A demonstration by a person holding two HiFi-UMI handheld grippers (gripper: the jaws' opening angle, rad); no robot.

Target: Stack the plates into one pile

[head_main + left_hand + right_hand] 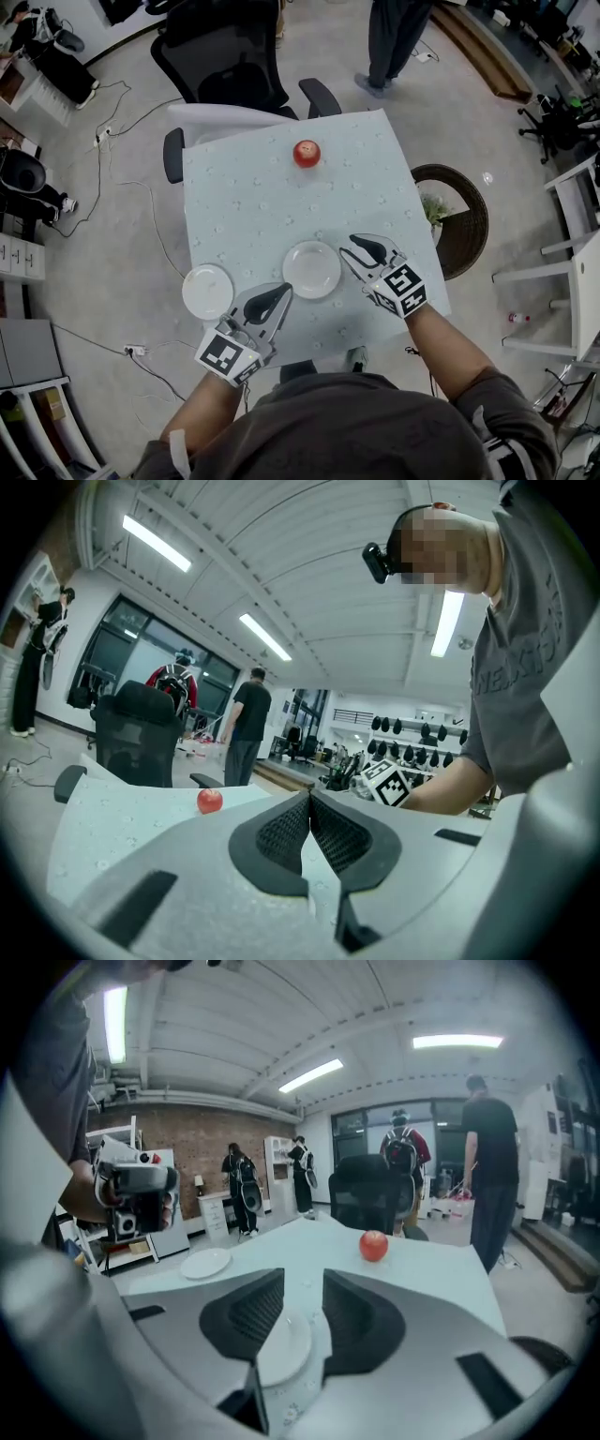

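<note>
Two white plates lie apart on the pale blue table. One plate sits near the front middle, the other plate at the table's left edge. My right gripper is open just right of the middle plate. In the right gripper view that plate shows below the gap of the right gripper, with the pads off it; the far plate lies to the left. My left gripper is shut and empty between the two plates, close to the middle plate's near-left rim. In the left gripper view my left gripper has its pads together.
A red apple stands toward the table's far side, also in view as an apple and an apple. A black office chair stands behind the table. A person stands beyond it. A round wicker basket sits right of the table.
</note>
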